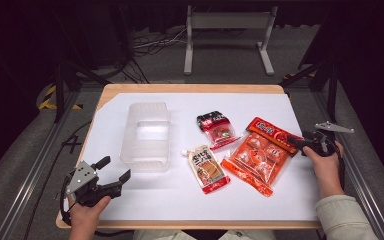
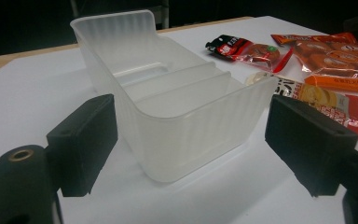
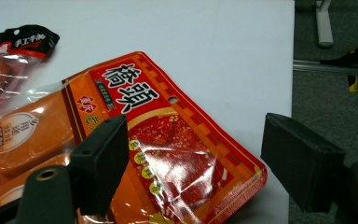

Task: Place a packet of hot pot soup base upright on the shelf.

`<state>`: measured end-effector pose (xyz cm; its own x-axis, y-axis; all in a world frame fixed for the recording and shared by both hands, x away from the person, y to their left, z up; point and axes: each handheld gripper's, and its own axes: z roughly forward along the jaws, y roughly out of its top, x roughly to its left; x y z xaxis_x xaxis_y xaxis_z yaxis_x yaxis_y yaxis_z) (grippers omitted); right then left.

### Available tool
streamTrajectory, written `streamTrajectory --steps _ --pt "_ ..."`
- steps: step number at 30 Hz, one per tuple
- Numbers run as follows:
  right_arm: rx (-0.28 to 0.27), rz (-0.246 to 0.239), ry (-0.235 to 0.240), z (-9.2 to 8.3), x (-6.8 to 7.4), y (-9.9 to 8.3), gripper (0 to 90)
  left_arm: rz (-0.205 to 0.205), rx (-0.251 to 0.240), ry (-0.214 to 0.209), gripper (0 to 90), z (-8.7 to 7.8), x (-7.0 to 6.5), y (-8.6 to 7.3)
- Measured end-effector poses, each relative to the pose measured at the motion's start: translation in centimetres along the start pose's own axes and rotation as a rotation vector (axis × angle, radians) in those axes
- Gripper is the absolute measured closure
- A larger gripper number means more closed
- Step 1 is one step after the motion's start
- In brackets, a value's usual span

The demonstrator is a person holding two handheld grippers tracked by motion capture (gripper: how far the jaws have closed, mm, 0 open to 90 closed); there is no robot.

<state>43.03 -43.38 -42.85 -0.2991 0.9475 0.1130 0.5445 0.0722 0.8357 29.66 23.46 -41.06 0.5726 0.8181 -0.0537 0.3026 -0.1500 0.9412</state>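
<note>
Right gripper [image 1: 300, 142]: at the 3 o'clock edge of the bench [image 1: 190, 88], jaws spread wide over the top corner of the large orange snack packet [image 1: 260, 156]; whether the pads touch it cannot be told, nothing clamped. Packet lies flat on the white sheet [image 1: 260, 107], at 3 o'clock of the sauce pouch [image 1: 209, 169] and at 4 o'clock of the small red-and-black packet [image 1: 216, 128].

Left gripper [image 1: 114, 172]: at 7 o'clock, jaws wide and empty, facing the translucent plastic container [image 1: 146, 136], apart from it.
</note>
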Motion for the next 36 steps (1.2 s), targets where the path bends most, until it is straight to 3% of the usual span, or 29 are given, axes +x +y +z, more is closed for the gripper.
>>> streamTrajectory --steps 6,17,25,32,36 --pt "0.012 0.048 -0.006 0.09 -0.76 -0.52 23.2 0.006 -0.001 0.000 17.7 0.01 -0.14 0.09" --pt "0.055 0.068 -0.004 0.58 -0.91 -0.68 20.4 0.004 0.000 0.000 17.8 0.01 -0.13 0.09" --pt "0.058 0.135 0.062 0.73 -0.76 -0.74 21.8 0.005 -0.002 -0.002 17.8 0.08 -0.16 0.12" --pt "0.019 0.130 0.087 0.23 -0.07 -0.28 29.8 0.002 -0.001 -0.003 17.8 0.11 -0.19 0.12" --pt "0.048 0.126 0.099 0.45 -0.05 -0.44 36.4 0.000 -0.003 -0.003 17.8 0.09 -0.19 0.13"
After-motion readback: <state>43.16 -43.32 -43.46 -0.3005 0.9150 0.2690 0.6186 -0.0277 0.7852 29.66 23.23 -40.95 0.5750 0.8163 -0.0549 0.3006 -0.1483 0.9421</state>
